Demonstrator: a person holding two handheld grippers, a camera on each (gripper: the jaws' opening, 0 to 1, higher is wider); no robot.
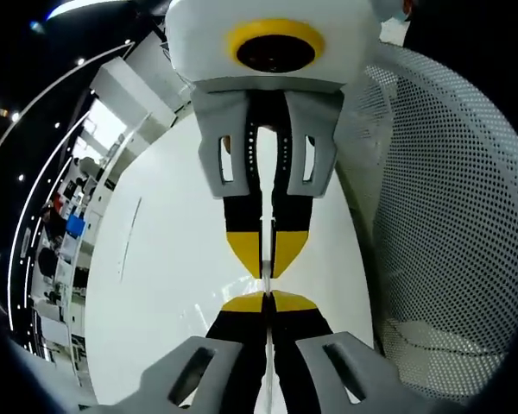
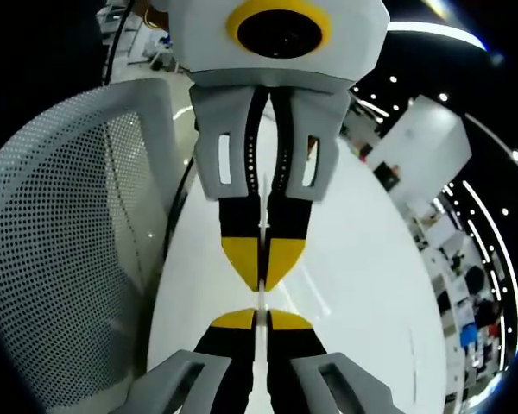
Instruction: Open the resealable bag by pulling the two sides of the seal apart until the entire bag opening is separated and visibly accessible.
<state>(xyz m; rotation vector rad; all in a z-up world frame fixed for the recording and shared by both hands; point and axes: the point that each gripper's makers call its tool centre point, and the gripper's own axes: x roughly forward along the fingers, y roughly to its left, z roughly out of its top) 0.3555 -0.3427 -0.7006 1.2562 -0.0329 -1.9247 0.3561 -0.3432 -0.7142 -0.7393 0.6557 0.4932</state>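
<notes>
Left gripper view has the left hand-held gripper pinching a thin edge of the resealable bag above the white surface, facing the right hand-held gripper, also pinched on it; seal looks barely parted, so most pulling remains

My left gripper and right gripper have yellow tips on black fingers, grey bodies. The table is plain white, and the chair back is white mesh, dotted all over.
</notes>
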